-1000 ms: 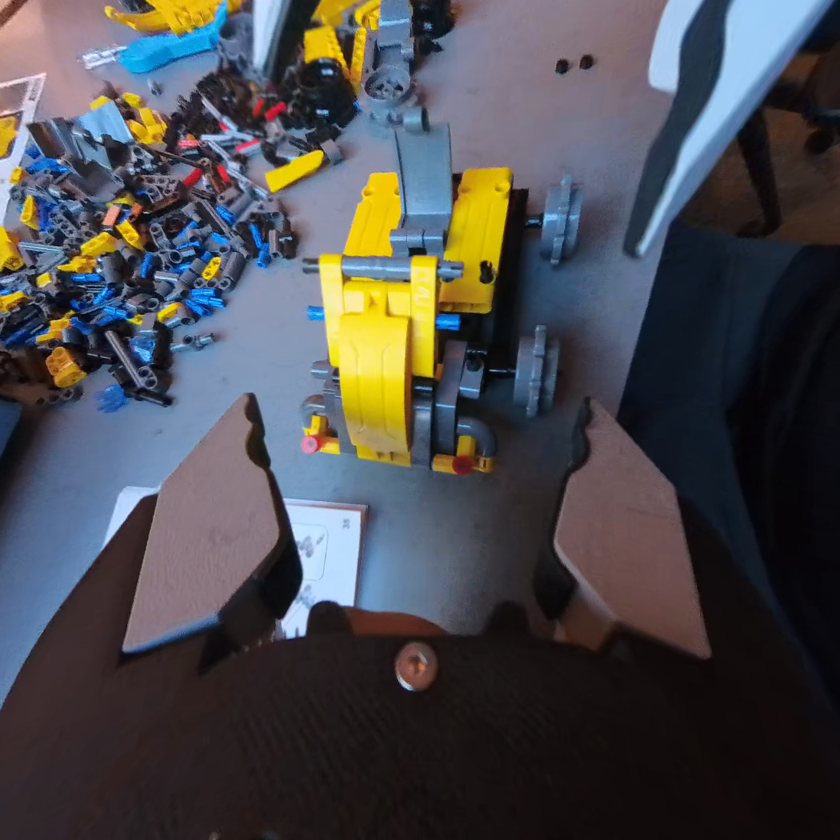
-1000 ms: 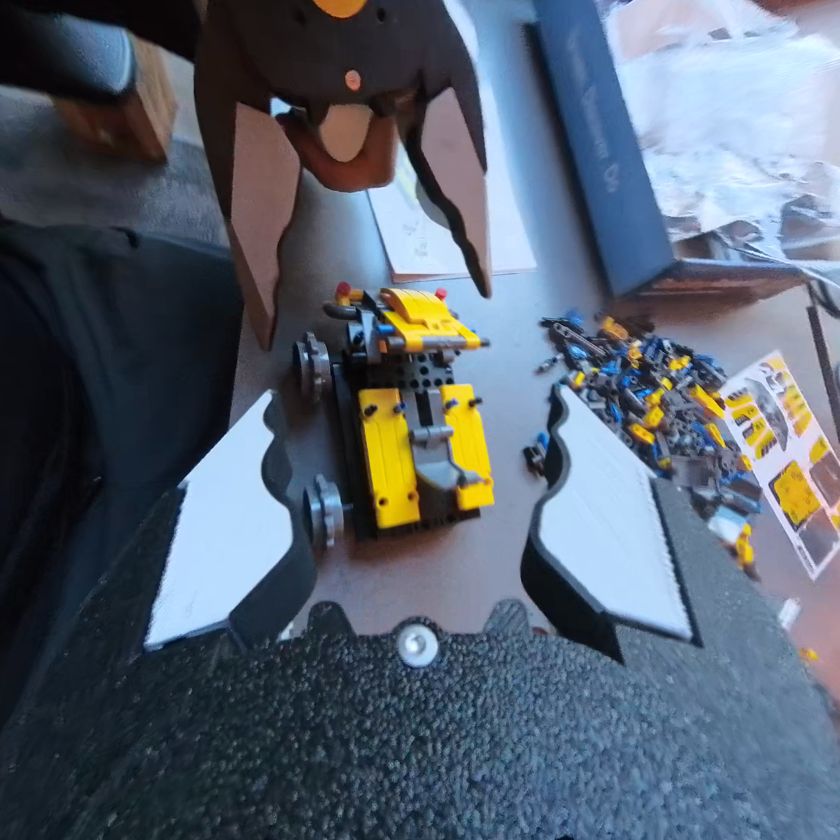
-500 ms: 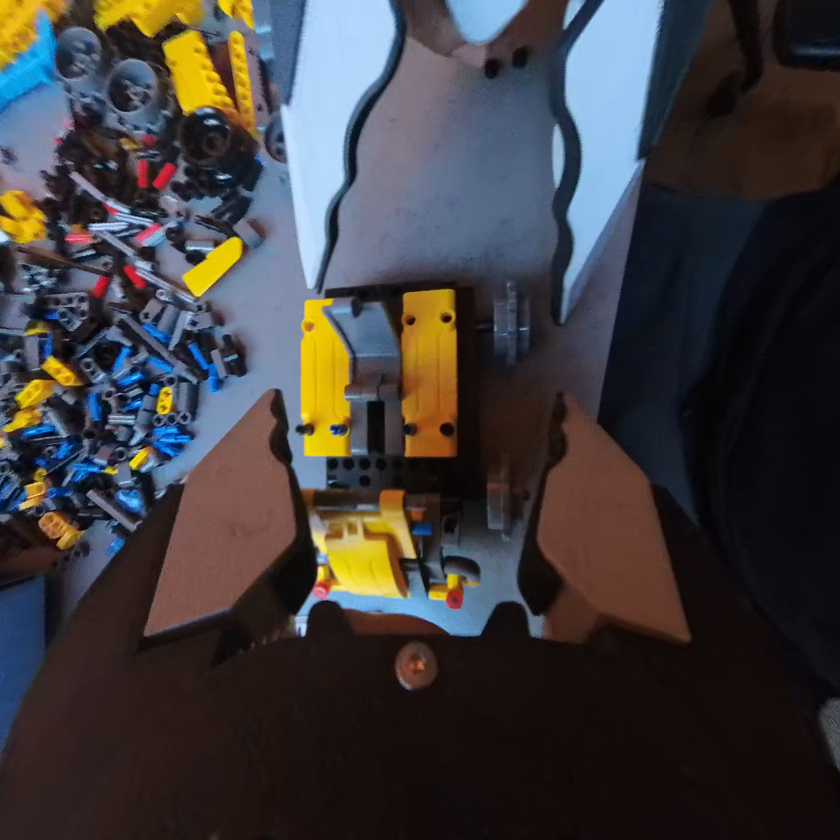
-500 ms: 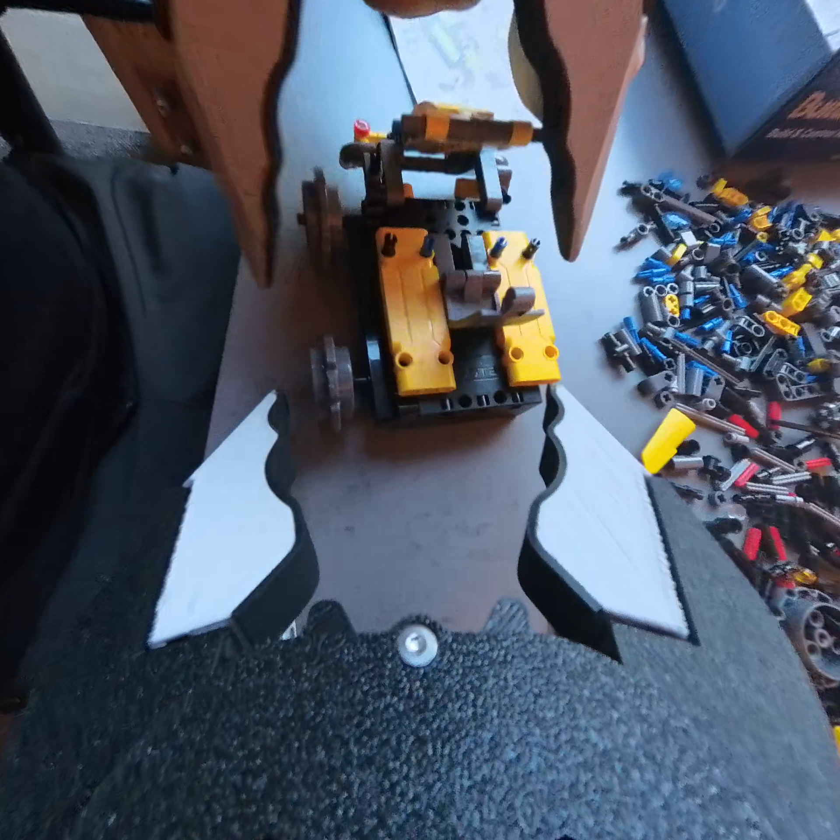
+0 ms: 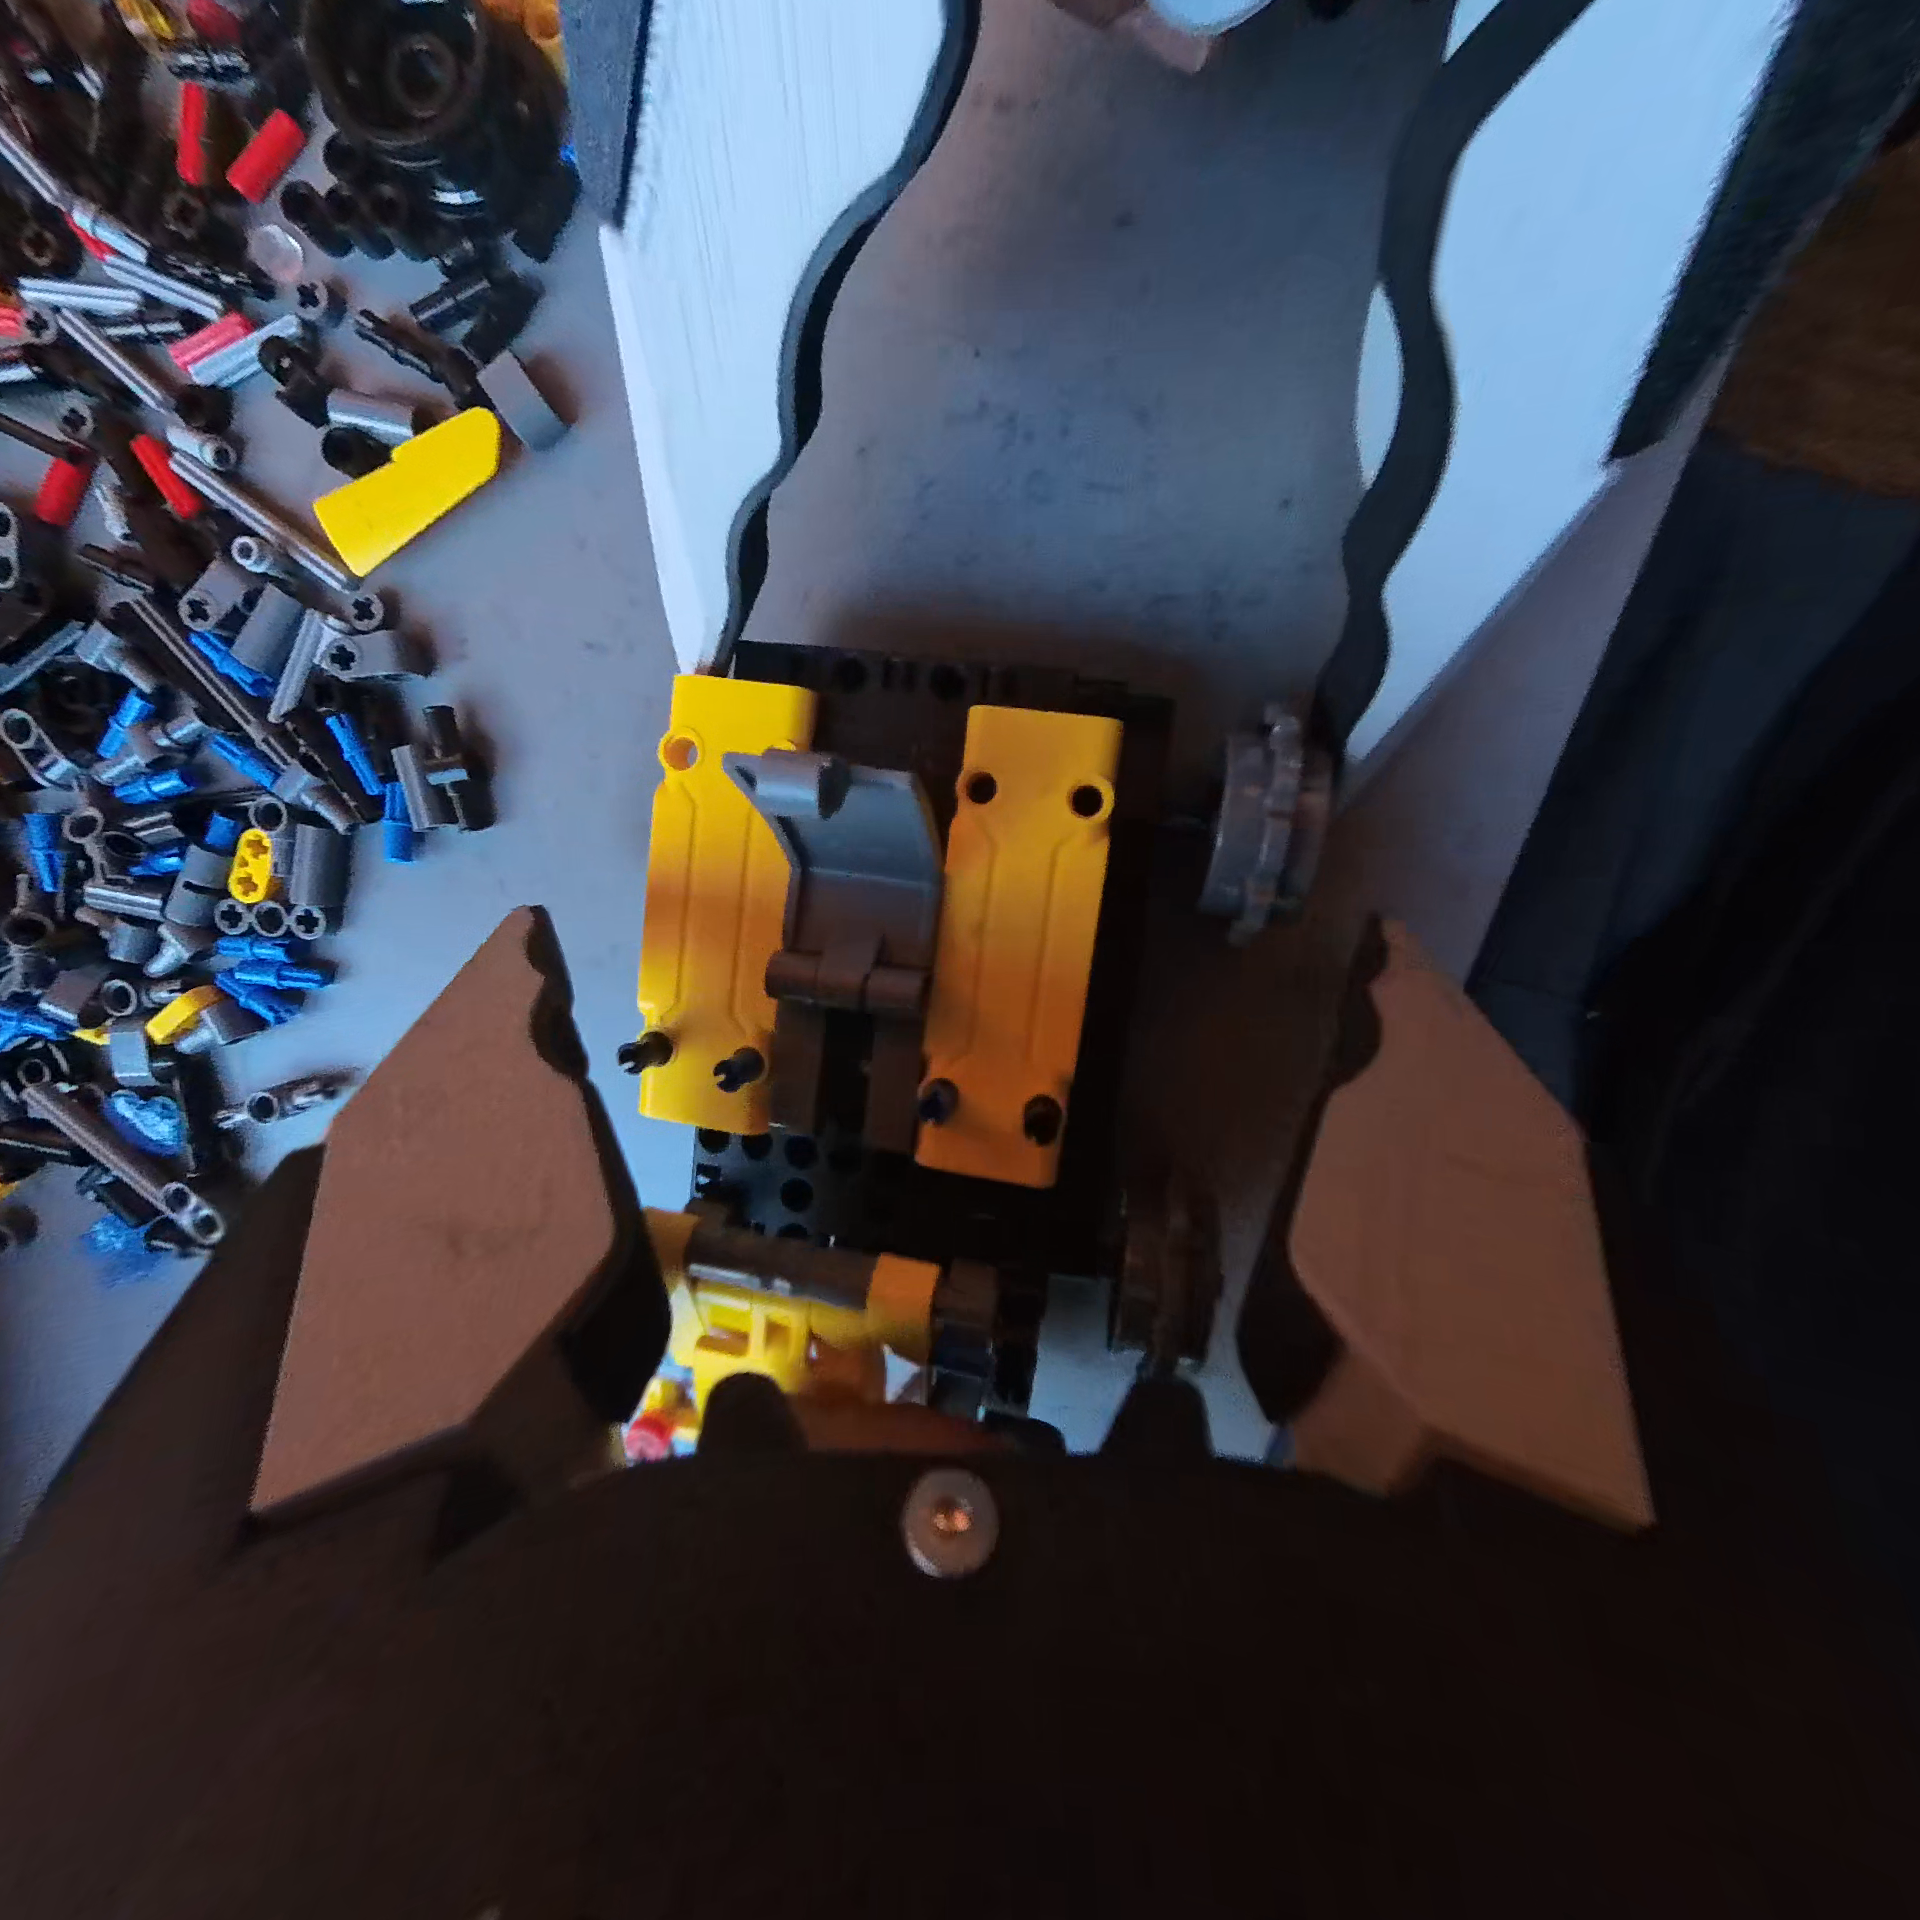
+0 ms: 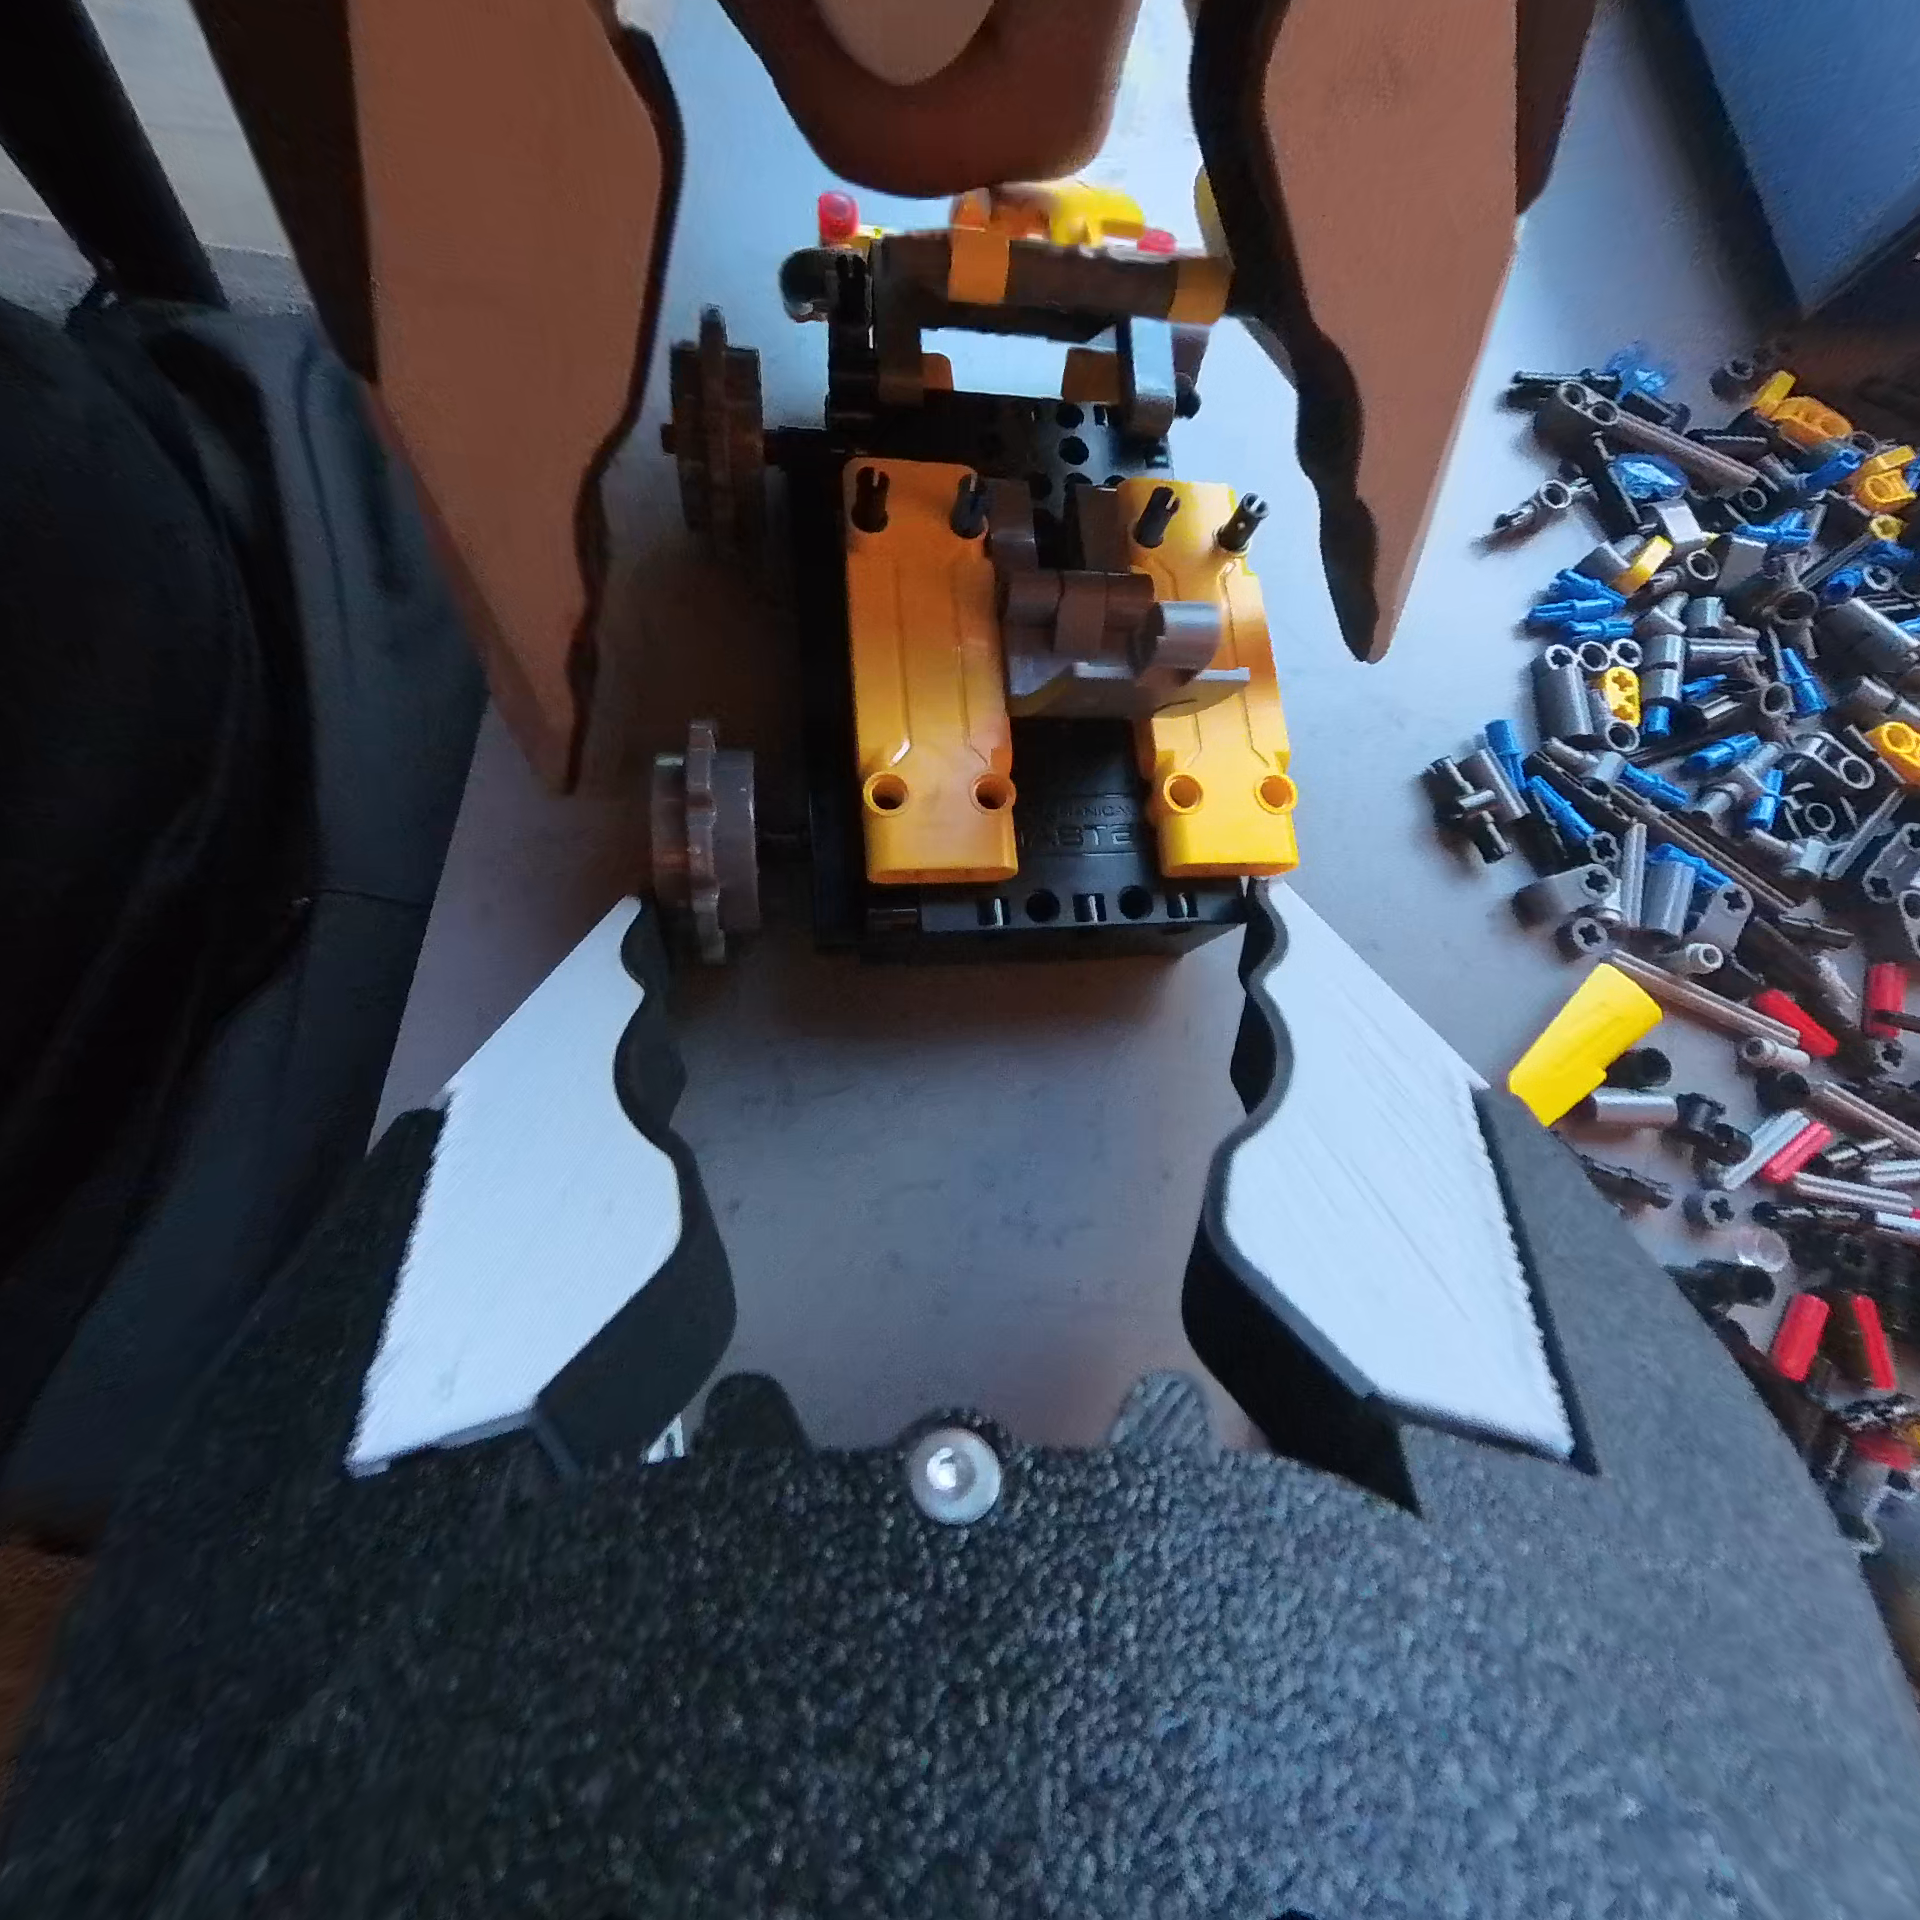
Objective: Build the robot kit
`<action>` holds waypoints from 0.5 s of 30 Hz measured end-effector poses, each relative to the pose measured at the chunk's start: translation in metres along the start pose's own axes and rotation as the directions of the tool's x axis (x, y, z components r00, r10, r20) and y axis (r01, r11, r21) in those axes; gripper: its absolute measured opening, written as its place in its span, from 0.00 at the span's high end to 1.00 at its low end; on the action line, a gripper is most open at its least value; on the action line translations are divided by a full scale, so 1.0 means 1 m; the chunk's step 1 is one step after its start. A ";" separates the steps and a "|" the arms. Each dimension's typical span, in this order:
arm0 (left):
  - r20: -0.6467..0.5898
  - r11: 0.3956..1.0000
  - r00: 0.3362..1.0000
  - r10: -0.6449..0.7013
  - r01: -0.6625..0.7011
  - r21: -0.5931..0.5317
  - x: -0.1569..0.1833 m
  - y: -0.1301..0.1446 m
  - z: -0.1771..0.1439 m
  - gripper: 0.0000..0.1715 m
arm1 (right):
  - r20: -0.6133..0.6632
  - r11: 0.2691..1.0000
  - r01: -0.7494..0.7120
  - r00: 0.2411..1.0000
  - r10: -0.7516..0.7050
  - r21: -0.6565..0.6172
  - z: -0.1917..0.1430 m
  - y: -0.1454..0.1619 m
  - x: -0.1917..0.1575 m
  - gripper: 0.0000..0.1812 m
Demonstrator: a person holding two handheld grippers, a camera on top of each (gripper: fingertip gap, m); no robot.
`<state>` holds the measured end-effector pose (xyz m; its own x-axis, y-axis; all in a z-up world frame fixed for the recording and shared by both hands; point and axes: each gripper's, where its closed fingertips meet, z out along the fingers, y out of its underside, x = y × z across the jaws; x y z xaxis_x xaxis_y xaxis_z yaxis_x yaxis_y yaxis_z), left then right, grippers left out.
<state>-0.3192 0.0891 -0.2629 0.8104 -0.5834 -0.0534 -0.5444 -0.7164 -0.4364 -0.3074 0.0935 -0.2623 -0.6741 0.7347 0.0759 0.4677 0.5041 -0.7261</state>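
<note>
A yellow and black brick vehicle (image 5: 707,914) with a grey hinged piece on top and grey gear wheels (image 5: 1262,821) stands on the grey table (image 5: 1091,364). My left gripper (image 5: 956,920) has brown fingers, is open and straddles the vehicle's front end. My right gripper (image 6: 945,899) has white fingers and is open. Its fingertips sit at the rear corners of the vehicle (image 6: 935,675), one beside a gear wheel (image 6: 707,842). Whether any finger touches it I cannot tell. Each gripper faces the other: the right gripper shows in the left wrist view (image 5: 1029,686), the left gripper in the right wrist view (image 6: 966,717).
A pile of small loose parts (image 5: 156,727) lies beside the vehicle and also shows in the right wrist view (image 6: 1714,727), with a yellow wedge piece (image 6: 1584,1029) near it. Dark cloth (image 6: 156,831) lies along the table edge on the other side. A blue box (image 6: 1818,125) stands behind.
Both grippers have closed in on the vehicle from opposite ends. The left one now straddles its front; the right one's fingertips have reached its rear. Both stay open.
</note>
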 end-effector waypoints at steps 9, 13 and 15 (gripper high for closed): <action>0.002 0.999 0.999 0.035 -0.035 -0.027 0.000 0.004 0.002 0.31 | 0.033 1.000 0.005 0.999 -0.005 0.008 0.004 -0.004 0.001 0.41; -0.010 0.998 0.999 0.046 -0.047 -0.037 -0.003 0.007 0.001 0.31 | 0.034 1.000 0.008 0.999 -0.008 0.003 0.005 -0.006 0.001 0.41; -0.015 0.998 0.998 0.054 -0.054 -0.042 -0.003 0.008 0.001 0.31 | 0.034 1.000 0.014 0.999 -0.014 -0.006 0.006 -0.006 0.002 0.41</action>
<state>-0.3256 0.0861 -0.2672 0.7767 -0.6267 -0.0630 -0.5960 -0.6990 -0.3952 -0.3148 0.0891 -0.2618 -0.6999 0.7115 0.0626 0.4615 0.5175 -0.7206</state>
